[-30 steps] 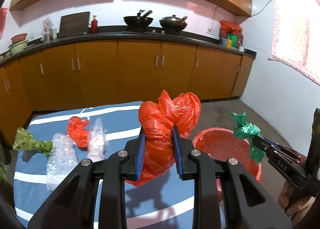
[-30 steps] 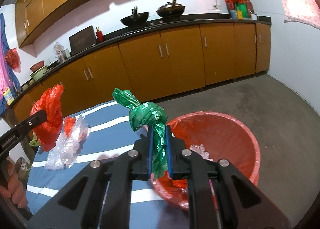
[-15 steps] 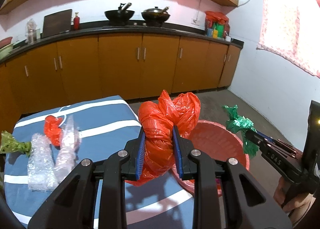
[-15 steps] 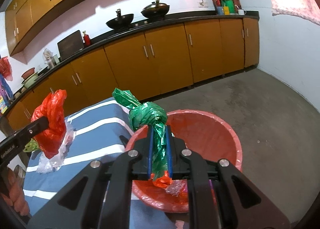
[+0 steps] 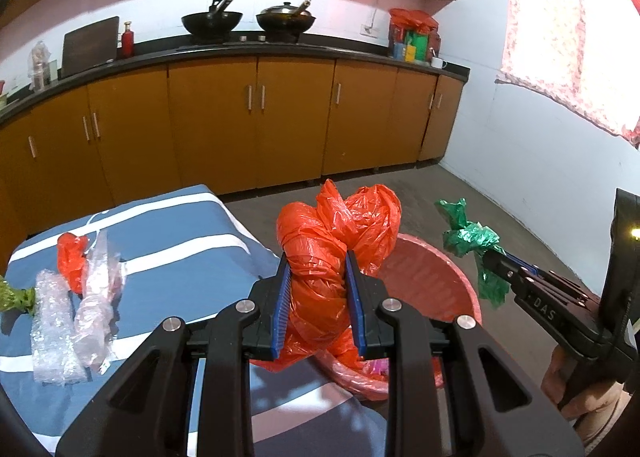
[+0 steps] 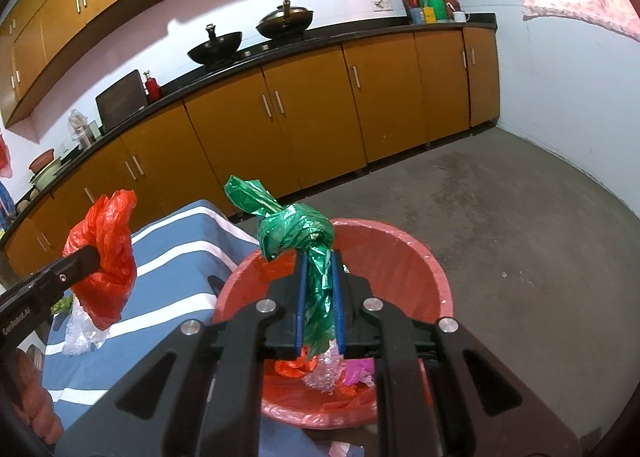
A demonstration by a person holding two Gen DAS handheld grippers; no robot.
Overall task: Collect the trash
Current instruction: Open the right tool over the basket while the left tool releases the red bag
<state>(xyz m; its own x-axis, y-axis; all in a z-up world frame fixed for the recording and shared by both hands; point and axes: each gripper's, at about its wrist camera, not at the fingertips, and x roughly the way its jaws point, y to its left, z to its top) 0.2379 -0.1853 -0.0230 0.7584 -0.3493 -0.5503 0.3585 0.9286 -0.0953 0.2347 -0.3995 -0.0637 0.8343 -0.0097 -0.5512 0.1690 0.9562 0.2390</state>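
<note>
My left gripper point(image 5: 316, 281) is shut on a knotted orange plastic bag point(image 5: 332, 249), held above the table's right edge beside the red bin point(image 5: 432, 281). It also shows in the right wrist view point(image 6: 104, 253). My right gripper point(image 6: 318, 289) is shut on a knotted green plastic bag point(image 6: 296, 233), held over the red bin point(image 6: 416, 257), which holds several scraps of plastic. The green bag also shows in the left wrist view point(image 5: 472, 241).
On the blue striped tablecloth point(image 5: 180, 241) lie a small orange bag point(image 5: 72, 257), clear plastic wrappers point(image 5: 68, 313) and a green bag point(image 5: 12, 293) at the left edge. Wooden kitchen cabinets point(image 5: 256, 121) stand behind. The concrete floor point(image 6: 520, 209) lies right of the bin.
Both grippers have moved right toward the bin with their bags. The green bag is now over the bin's opening, and the orange bag is at the bin's near rim.
</note>
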